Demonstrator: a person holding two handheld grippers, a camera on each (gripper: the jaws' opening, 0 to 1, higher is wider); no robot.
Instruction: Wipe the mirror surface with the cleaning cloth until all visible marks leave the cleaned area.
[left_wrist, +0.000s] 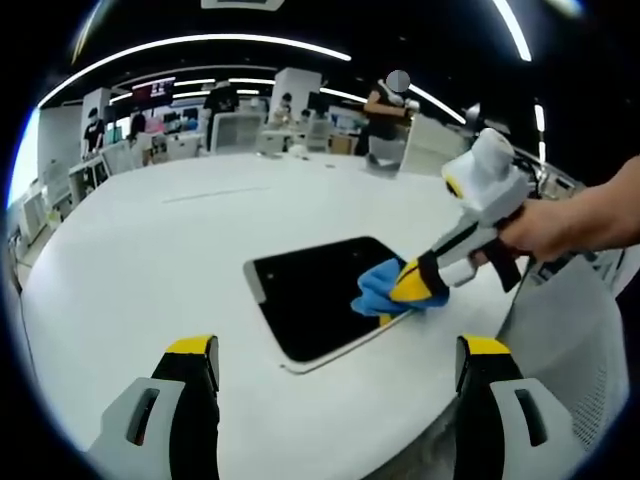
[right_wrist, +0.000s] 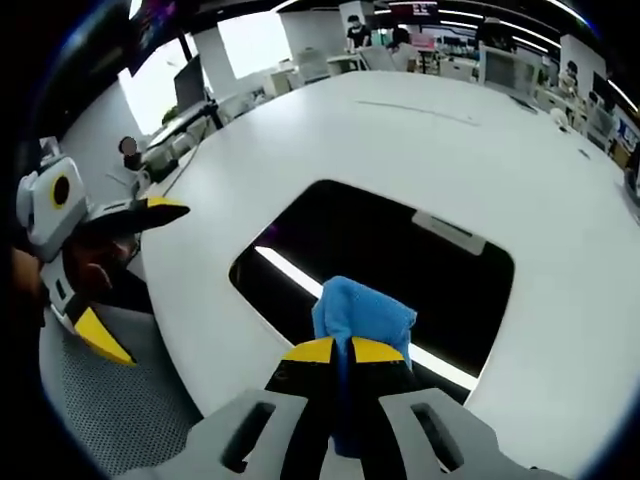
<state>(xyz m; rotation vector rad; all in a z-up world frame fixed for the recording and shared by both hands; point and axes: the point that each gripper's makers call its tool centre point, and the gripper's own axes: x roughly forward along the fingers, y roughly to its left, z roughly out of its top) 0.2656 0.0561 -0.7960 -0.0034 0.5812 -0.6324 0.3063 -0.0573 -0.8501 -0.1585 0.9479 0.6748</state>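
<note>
- White round table (left_wrist: 150, 250) across most of the left gripper view, office desks and people far behind at the top.
- Low in that view, left gripper (left_wrist: 340, 375) with yellow-tipped jaws spread wide apart, nothing between them.
- Dark mirror (left_wrist: 320, 290) lying flat at centre, near the table's right edge.
- Blue cleaning cloth (left_wrist: 375, 290) pressed on the mirror's right part, pinched by the right gripper (left_wrist: 415, 283), reaching in from the right in a hand (left_wrist: 545, 228).
- Left edge of the right gripper view: the left gripper, open, beyond the table rim.
- Centre: mirror, reflecting a bright light strip.
- Bottom centre: right gripper's jaws pressed together on the cloth, resting on the mirror's lower portion.
</note>
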